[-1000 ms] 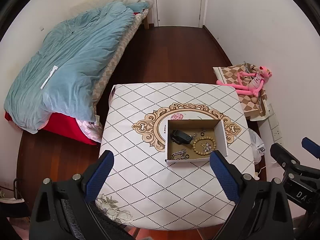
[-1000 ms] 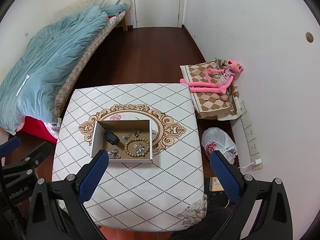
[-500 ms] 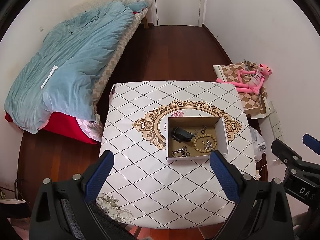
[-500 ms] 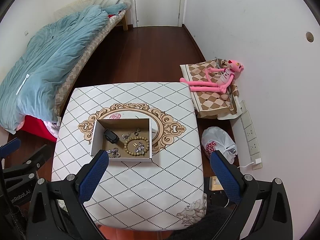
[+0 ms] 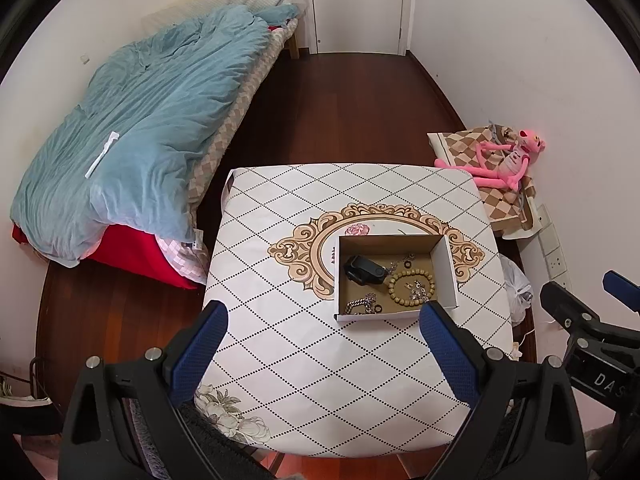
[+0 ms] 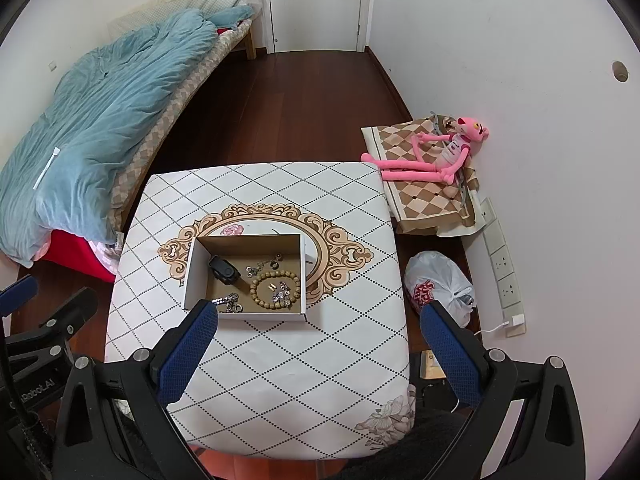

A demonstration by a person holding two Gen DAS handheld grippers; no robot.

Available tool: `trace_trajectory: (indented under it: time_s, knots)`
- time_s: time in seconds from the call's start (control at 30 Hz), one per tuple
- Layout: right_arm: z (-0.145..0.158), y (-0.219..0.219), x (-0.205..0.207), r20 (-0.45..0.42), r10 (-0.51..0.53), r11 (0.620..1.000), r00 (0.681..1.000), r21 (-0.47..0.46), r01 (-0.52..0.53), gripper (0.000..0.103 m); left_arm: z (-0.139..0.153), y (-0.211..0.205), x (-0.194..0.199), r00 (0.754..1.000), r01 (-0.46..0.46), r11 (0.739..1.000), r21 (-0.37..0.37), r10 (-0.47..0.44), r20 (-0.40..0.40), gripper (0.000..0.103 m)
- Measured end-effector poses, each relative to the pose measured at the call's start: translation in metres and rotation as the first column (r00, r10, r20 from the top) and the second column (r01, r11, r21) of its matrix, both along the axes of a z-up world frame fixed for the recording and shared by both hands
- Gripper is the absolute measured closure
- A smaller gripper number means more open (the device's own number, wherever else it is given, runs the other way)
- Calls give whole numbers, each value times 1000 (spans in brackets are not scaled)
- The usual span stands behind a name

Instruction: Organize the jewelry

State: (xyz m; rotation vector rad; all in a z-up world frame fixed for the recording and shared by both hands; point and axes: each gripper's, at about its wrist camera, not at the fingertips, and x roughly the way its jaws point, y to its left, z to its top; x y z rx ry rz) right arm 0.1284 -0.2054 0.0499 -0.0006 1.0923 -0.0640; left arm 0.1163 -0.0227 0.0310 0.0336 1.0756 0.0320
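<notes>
A shallow cardboard box (image 5: 394, 276) was set on the ornate medallion printed at the middle of the table (image 5: 280, 352), which was covered in a diamond-patterned cloth. Inside it were seen a ring of round wooden beads (image 5: 412, 289), a black rounded case (image 5: 365, 269) to their left, and a metal chain (image 5: 361, 305) at the near edge. Both the left gripper (image 5: 322, 344) and the right gripper (image 6: 318, 346) were held above the near edge, jaws spread wide, nothing between them.
</notes>
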Motion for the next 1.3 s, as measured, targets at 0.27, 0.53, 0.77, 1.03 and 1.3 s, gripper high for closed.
trace_trajectory:
  time_s: [0.27,0.53,0.77,1.03,1.3]
  knots:
    - [1,1,0,-1,2,1000,1000,-2,-2,1,5,1,-2,1000,-2,1000,4,2,12,5]
    - [3,3,-2,-1,7,1000,1000,-3,-7,1,6,3,-2,1000,-5,1000,15,5,14,5]
    - [3,2,-2,-1,5,1000,1000,-4,-5,1,6,2,-3,1000,-5,1000,13,5,15,5]
    - [4,1,-4,-2,5,1000,1000,-2,-5,1,8,0,-3,1000,-3,1000,14,3,15,5]
    - [5,-2,-4,-7,7,1000,1000,-3,-7,1,8,-4,-5,1000,0,1000,12,-1,9,5]
